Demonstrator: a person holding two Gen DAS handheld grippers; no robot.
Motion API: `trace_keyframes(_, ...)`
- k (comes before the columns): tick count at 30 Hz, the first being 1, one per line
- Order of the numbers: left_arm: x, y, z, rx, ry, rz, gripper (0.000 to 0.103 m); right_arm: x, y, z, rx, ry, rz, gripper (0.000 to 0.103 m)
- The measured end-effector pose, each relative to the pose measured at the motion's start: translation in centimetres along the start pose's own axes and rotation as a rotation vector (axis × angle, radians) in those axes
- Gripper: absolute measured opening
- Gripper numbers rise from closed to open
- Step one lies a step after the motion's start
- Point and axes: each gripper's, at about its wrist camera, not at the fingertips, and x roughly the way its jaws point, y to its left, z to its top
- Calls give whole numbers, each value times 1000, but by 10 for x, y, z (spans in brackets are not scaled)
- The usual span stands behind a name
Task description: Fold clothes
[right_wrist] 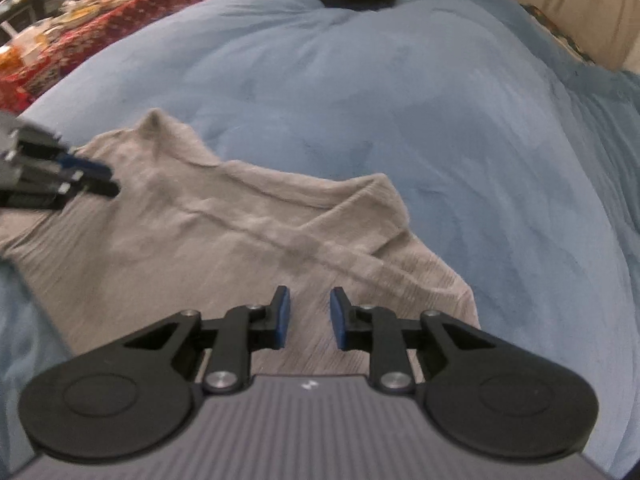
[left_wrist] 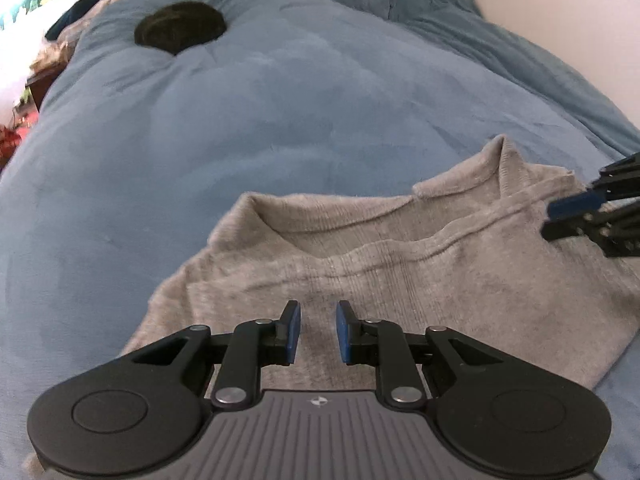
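Knitwear is the matter in hand: a grey ribbed knit sweater (left_wrist: 400, 272) lies flat on a blue plush bedspread (left_wrist: 280, 100), on the side of it nearest the cameras, neck opening facing away. Its sides look turned in over the body, so it may be part-folded, though the blur leaves that uncertain; equally it could simply be laid out narrow. A black round cushion-like thing (left_wrist: 180, 28) sits well beyond the sweater, toward the far end of the bedspread.

Risks, as I judge them: the knit is soft and loose, so a pinch that takes only the top layer would drag that layer and undo whatever turn-in is there. The plush bedspread beneath the sweater is also soft, and a jaw pressed too deep could catch it along with the knit. Uneven lifting by the two sides would skew any crease.

Left gripper (left_wrist: 318, 330) hovers over the near part of the sweater, its blue pads set a narrow gap apart with nothing between them; whether the tips touch the cloth I cannot tell. Right gripper (right_wrist: 306, 316) hangs likewise over the sweater's near part, jaws parted by a similar narrow gap and empty. In the left wrist view the right gripper shows by the sweater's right shoulder.
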Motion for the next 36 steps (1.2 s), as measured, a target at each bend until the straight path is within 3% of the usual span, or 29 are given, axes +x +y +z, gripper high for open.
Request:
trace_keyframes(4,12,7,5,-11,-4,19,19,19,-18,10,88,-16,-5,24)
trace_keyframes(11,-16,25,10,-76,-46,39,20,-2,-35,1,109,-17,-42,24)
trace_keyframes(15,-21,23,0,-95,-19,17,20,-13,-42,-11,108,7,-61,23)
trace_keyframes(20,-15,18,-9,-98,9,20,20,8,-60,-6,148,2,-55,13)
trace_keyframes(24,-25,10,-12,-79,11,9,20,-17,-74,-7,167,-37,-73,14)
trace_keyframes(27,-31,-2,-15,-45,31,-27,20,-50,-92,-24,198,-39,-101,15)
trace_keyframes(32,-35,-36,-27,-10,85,-132,20,-94,-129,-79,247,26,-160,29)
trace_keyframes(36,-35,-72,-41,58,114,-183,20,-100,-159,-117,321,48,-110,36)
